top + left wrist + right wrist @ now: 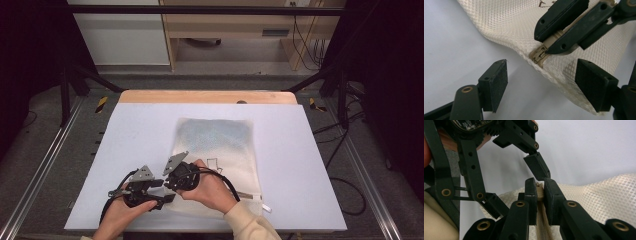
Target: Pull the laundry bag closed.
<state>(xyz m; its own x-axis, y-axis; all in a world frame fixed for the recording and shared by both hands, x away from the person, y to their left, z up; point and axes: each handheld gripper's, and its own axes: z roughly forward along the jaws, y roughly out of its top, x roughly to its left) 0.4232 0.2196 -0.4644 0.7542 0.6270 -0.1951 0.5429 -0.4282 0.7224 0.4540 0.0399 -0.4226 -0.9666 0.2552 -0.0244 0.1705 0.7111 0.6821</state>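
Mesh bag (215, 150): in the high view it lies flat on the pale table (130, 135), near the middle, with a zip along its near edge.
Hands: both come in at the near edge. The left gripper (167, 198) is at the bag's near left corner and the right gripper (172, 181) is just beside it.
Left gripper view: the left gripper (541, 87) has its jaws wide apart with the bag's corner between them, and the pads do not touch it.
Zip end (539, 56): it sticks out of the right gripper (554, 41).
Right gripper view: the right gripper (540, 192) is squeezed tight on the zip (541, 220).
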